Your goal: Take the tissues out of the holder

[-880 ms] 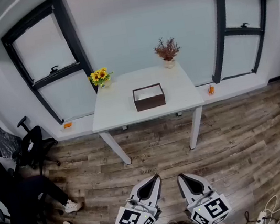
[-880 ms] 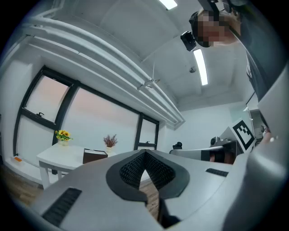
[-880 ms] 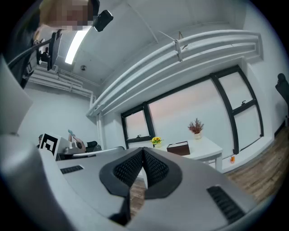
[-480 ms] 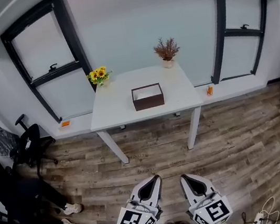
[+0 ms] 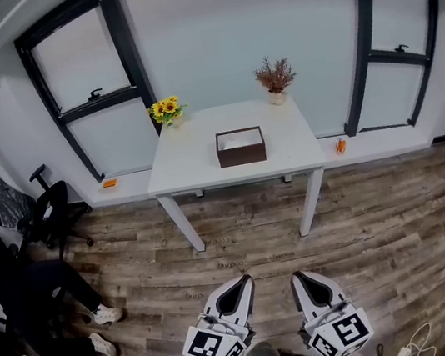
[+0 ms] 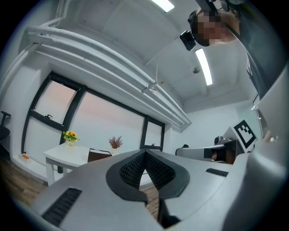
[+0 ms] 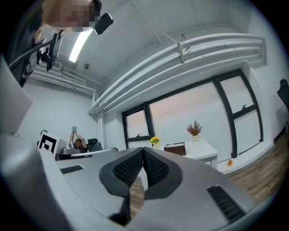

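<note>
While both grippers hang low over the grey-brown wooden plank floor (image 5: 382, 222), well apart from the table, neither holds anything. The left gripper (image 5: 241, 280) has its dark ribbed jaws pressed together tip to tip with nothing between them. The right gripper (image 5: 300, 275) is clenched the same way, also empty. They sit side by side, near each other but not touching, each with its marker cube towards the person.

Ahead stands the white rectangular table (image 5: 194, 159), set against the wall under the black-framed windows. The dark brown rectangular tissue holder (image 5: 242, 155) rests on it about midway between the left and right edges. The white tissues (image 5: 239, 138) lie inside it, level with its open top. A small bunch of yellow sunflowers (image 5: 165, 109) stands at the table's back left corner, and a reddish-brown dried plant in a pale pot (image 5: 275, 78) at its back right corner. Off to the left are a black office chair (image 5: 53, 216) and a seated person in dark clothes (image 5: 30, 290).
</note>
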A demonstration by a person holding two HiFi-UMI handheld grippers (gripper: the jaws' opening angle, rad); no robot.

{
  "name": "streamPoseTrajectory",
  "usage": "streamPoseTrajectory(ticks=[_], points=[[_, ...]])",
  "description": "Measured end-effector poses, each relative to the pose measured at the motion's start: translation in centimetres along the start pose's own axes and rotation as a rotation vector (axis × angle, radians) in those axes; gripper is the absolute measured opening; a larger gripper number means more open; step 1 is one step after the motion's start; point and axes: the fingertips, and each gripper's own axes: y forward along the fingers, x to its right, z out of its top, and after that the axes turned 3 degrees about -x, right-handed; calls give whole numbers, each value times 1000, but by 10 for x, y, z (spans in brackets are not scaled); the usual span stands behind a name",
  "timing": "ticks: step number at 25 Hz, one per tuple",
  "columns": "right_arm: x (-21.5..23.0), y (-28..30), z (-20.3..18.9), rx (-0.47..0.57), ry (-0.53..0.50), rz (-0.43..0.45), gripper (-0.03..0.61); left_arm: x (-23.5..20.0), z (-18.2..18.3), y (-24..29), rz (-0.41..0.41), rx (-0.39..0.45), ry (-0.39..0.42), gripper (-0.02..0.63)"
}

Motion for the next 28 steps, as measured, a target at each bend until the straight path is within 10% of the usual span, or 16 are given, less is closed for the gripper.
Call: streamPoseTrajectory(ticks=[28], points=[[68, 159, 8, -24, 25, -34, 6, -126, 11, 130, -73, -7, 2, 8]])
